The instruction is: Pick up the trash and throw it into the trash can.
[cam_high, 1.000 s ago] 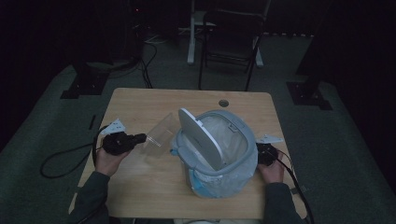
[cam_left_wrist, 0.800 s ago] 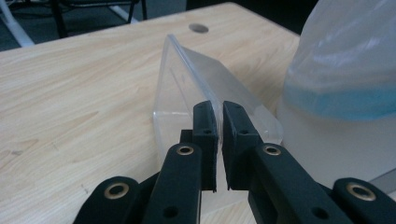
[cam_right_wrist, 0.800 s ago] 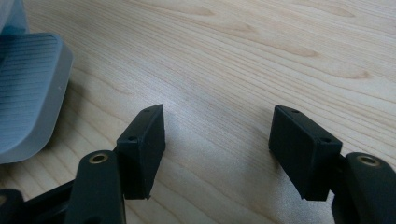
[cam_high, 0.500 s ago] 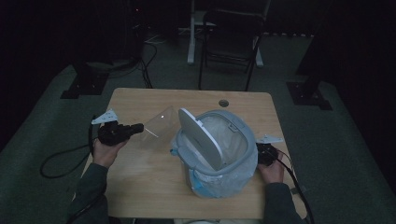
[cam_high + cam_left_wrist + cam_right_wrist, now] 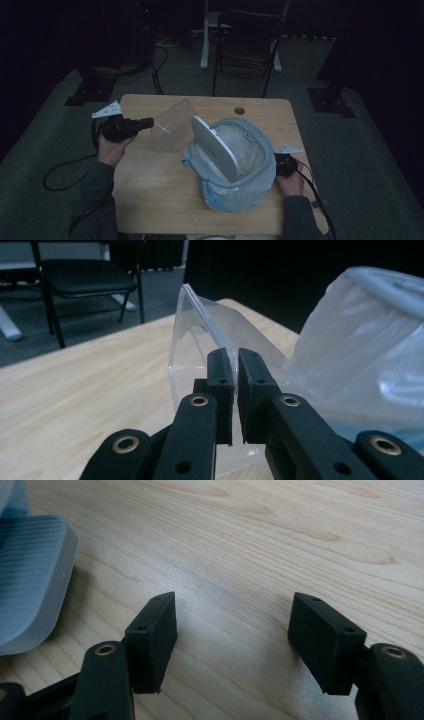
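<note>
Pinching a clear plastic container by its wall, left gripper holds it left of the lined bin; right gripper gapes empty.

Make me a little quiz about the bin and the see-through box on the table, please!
1. True or false: the lid of the bin stands open.
2. What does the left gripper pinch? A) a cable B) the clear box C) the bin liner
3. Fill in: the right gripper has its jaws ____ above the bare table.

Key: 1 true; 2 B; 3 open
</note>
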Available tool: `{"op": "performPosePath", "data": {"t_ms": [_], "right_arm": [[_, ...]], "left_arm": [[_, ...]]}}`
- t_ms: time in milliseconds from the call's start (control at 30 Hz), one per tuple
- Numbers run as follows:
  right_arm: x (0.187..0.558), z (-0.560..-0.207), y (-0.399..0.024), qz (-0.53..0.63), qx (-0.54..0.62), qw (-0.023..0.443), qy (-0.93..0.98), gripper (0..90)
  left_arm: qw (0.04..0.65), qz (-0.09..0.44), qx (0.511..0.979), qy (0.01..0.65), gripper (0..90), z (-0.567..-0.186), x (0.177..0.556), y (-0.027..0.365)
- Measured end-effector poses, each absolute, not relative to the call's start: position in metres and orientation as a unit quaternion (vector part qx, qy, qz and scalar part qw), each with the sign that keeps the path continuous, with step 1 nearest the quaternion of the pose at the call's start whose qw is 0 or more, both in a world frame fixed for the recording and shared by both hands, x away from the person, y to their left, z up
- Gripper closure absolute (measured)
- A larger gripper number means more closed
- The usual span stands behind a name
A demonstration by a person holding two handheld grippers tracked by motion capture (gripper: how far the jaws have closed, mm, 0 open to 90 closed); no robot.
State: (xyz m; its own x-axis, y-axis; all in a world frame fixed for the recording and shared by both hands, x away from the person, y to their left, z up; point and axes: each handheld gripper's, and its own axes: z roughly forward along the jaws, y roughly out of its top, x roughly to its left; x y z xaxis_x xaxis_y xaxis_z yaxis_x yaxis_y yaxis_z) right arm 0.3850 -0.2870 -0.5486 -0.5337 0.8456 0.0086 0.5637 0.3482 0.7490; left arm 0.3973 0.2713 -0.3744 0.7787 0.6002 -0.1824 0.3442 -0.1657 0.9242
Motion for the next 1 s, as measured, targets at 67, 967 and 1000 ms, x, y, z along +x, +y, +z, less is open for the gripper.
{"op": "performPosePath", "data": {"t_ms": [67, 967, 1000], "right_arm": [[0.385, -0.549, -0.287, 0.362, 0.442, 0.195, 0.798, 35.3], [0.414, -0.465, -0.292, 0.408, 0.432, 0.209, 0.777, 49.1], [0.416, -0.461, -0.292, 0.409, 0.43, 0.21, 0.777, 49.5]], "left_arm": [[0.569, 0.113, 0.754, 0.308, 86.6, -0.367, 0.401, 0.271], [0.611, 0.09, 0.753, 0.226, 86.7, -0.296, 0.42, 0.218], [0.613, 0.089, 0.753, 0.222, 86.7, -0.294, 0.42, 0.215]]}}
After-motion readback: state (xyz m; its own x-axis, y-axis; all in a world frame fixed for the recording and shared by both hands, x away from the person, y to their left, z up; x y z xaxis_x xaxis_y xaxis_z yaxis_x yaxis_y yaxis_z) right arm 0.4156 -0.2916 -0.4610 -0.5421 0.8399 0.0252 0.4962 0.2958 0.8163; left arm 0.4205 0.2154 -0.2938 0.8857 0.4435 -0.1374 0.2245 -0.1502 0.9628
